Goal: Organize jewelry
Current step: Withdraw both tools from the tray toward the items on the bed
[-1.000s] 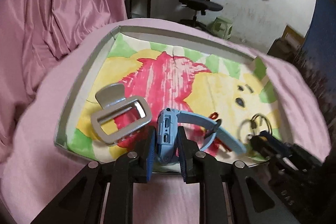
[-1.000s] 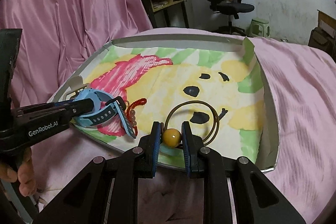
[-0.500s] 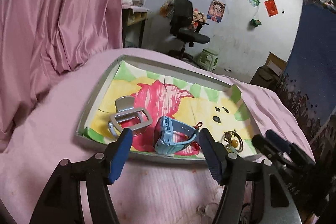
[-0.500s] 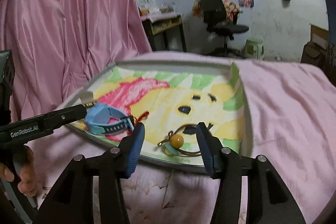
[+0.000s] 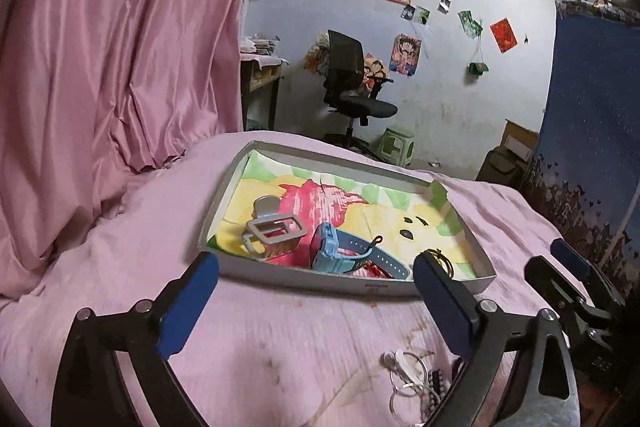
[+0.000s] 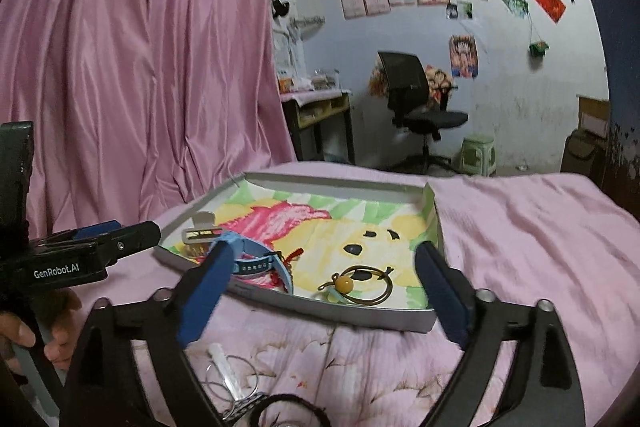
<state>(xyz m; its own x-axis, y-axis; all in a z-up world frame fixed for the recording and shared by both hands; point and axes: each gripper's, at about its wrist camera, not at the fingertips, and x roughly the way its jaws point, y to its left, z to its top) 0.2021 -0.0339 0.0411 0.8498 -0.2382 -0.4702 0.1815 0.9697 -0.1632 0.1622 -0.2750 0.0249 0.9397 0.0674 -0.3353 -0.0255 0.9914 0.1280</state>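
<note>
While both hand-held grippers are hanging back over the pink quilted bed cover (image 5: 304,339), the placing step is looking done for two pieces and the next pick is coming up. The shallow grey cardboard tray with the painted cartoon liner (image 5: 320,277) is sitting on the bed, holding the grey rectangular hair claw clip (image 5: 276,229) at its left, the light blue plastic wristwatch (image 5: 340,255) beside it, a red cord piece under the strap, and the thin brass bangle with the amber bead (image 6: 360,285) at the near right. The left hand-held gripper (image 5: 316,297) is standing wide apart with nothing between its blue pads, having just been opening; the right hand-held gripper (image 6: 320,287) is likewise spread wide and empty, jaws just opened too. Loose silver wire rings (image 5: 404,375) and a small dark beaded piece are lying on the cover just below the grippers, outside the tray, likely next. That pick is calling for dipping down and back, pinching thin wire off soft fabric. The near tray wall is low; room is open to the right of the tray, with the pink curtain (image 5: 112,67) crowding the left.
</note>
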